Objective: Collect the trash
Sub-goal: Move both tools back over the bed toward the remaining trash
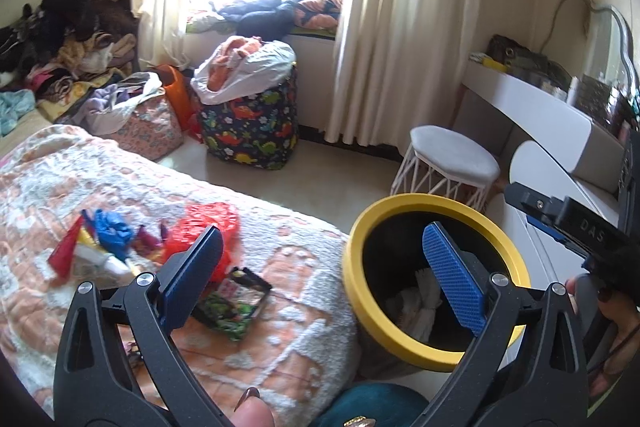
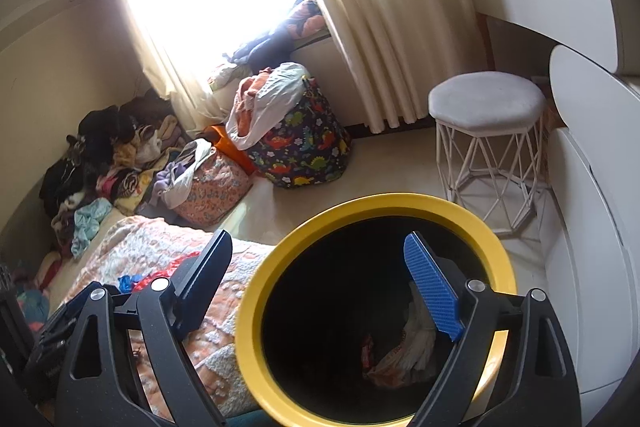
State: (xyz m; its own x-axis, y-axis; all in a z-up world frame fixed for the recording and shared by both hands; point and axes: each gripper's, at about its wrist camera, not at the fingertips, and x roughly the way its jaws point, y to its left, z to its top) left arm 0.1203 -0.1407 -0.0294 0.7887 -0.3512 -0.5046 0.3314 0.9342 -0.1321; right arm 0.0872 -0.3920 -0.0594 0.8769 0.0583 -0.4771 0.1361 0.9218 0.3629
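Left gripper [image 1: 322, 269] spread wide, nothing between the blue pads — hovering over the near edge of the bed [image 1: 280, 347], with the yellow-rimmed bin [image 1: 352, 251] just beside the mattress on its right. Right gripper [image 2: 318, 277] equally wide and empty, poised directly above the bin's mouth [image 2: 250, 291], looking down on crumpled white tissue and a printed bag [image 2: 404, 355] at the bottom.

Remaining trash lying forward and to the left of the left gripper, on the blanket: a flattened green printed packet [image 1: 234, 311] nearest, partly hidden behind the left finger; a crumpled red plastic bag [image 1: 208, 231] just beyond it; further left a loose heap of wrappers [image 1: 102, 243] — blue, red, yellow, white — touching one another. Packet's long axis running roughly left-near to right-far, slantwise across the gripper's closing line, so likely needing a small wrist turn or a pinch on a raised edge. Left gripper clearly the nearer of the two; right gripper well apart from the litter, separated from it by the bin rim. Judged next step: reach left and down for the packet or red bag, then swing right to the bin.

Legible writing scarce: "DAS" embossed on the black body of the right gripper [image 1: 576, 227] as seen from the left wrist. Print on the green packet and on the bag in the bin too small and blurred to read.
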